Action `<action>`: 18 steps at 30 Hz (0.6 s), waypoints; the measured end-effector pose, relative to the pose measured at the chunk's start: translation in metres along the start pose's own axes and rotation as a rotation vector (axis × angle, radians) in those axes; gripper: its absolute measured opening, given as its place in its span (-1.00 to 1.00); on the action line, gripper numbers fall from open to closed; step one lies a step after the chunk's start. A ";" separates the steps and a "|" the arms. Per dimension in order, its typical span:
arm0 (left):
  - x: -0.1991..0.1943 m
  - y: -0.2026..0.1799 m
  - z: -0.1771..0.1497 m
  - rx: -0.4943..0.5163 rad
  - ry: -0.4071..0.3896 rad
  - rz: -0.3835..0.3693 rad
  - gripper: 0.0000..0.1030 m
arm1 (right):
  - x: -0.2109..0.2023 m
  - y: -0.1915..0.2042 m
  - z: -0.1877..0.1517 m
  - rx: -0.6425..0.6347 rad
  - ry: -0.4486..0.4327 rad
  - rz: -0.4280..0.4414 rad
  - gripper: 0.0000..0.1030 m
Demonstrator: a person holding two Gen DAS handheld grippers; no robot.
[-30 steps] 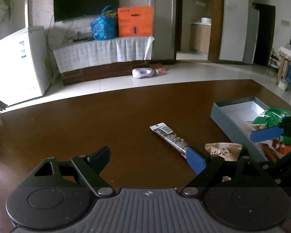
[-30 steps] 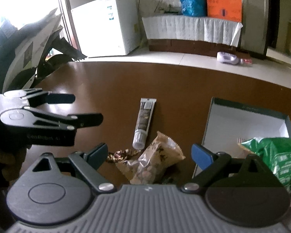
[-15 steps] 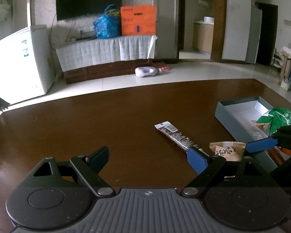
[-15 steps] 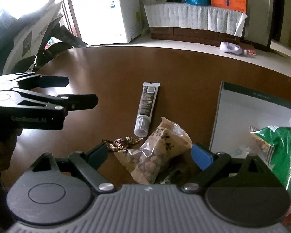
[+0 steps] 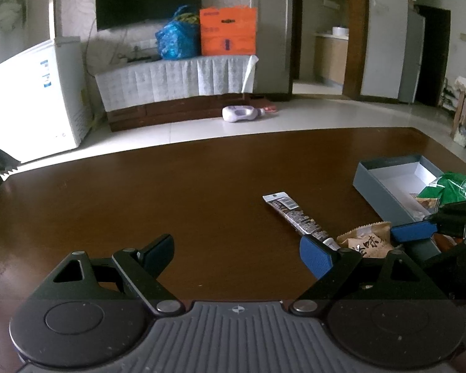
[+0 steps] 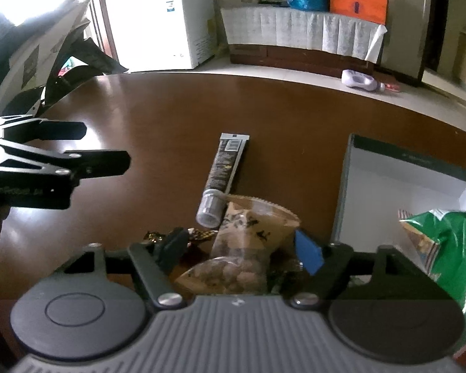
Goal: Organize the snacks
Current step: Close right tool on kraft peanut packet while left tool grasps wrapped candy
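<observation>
A tan snack pouch [image 6: 248, 248] of nuts lies on the brown table between the fingers of my right gripper [image 6: 242, 248], which is open around it. The pouch also shows in the left wrist view [image 5: 366, 242]. A dark tube [image 6: 225, 171] lies just beyond it, cap toward me, also in the left wrist view [image 5: 298, 217]. A small gold-wrapped candy [image 6: 198, 234] lies by the left finger. A grey-blue box [image 6: 404, 177] at the right holds a green bag [image 6: 453, 248]. My left gripper [image 5: 236, 251] is open and empty over bare table.
The table's far edge [image 5: 202, 143] curves across the view, with tiled floor beyond. A white freezer [image 5: 31, 102] and a draped cabinet [image 5: 177, 77] stand far off. Dark folded things [image 6: 31, 62] sit beyond the table's left side.
My right gripper has moved forward and down over the tan pouch, and its fingers have come closer together around it. The left gripper has shifted slightly left.
</observation>
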State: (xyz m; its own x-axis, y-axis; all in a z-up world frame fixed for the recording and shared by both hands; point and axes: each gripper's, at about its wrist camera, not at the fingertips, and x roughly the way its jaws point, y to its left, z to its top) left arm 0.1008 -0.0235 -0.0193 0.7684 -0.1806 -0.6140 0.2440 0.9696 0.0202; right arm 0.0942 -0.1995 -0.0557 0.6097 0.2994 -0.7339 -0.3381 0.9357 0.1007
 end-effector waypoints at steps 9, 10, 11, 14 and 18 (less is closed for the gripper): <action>0.001 0.001 -0.002 0.001 0.003 -0.011 0.71 | -0.002 0.007 0.003 -0.035 0.013 -0.023 0.09; 0.001 0.000 -0.003 0.006 0.006 -0.016 0.71 | -0.002 0.006 0.003 -0.027 0.014 -0.022 0.07; 0.001 -0.001 -0.003 0.010 0.008 -0.020 0.71 | -0.002 0.005 0.003 -0.017 0.014 -0.020 0.06; 0.000 -0.002 -0.004 0.031 0.013 -0.047 0.71 | -0.002 0.001 0.002 0.007 0.011 -0.025 0.01; -0.001 -0.010 -0.009 0.085 0.009 -0.081 0.70 | 0.003 0.003 0.003 -0.004 0.024 -0.035 -0.05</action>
State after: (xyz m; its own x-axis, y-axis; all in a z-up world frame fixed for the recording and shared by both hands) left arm 0.0928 -0.0314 -0.0258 0.7385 -0.2562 -0.6237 0.3550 0.9342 0.0366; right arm 0.0969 -0.1950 -0.0551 0.6038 0.2616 -0.7530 -0.3198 0.9448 0.0718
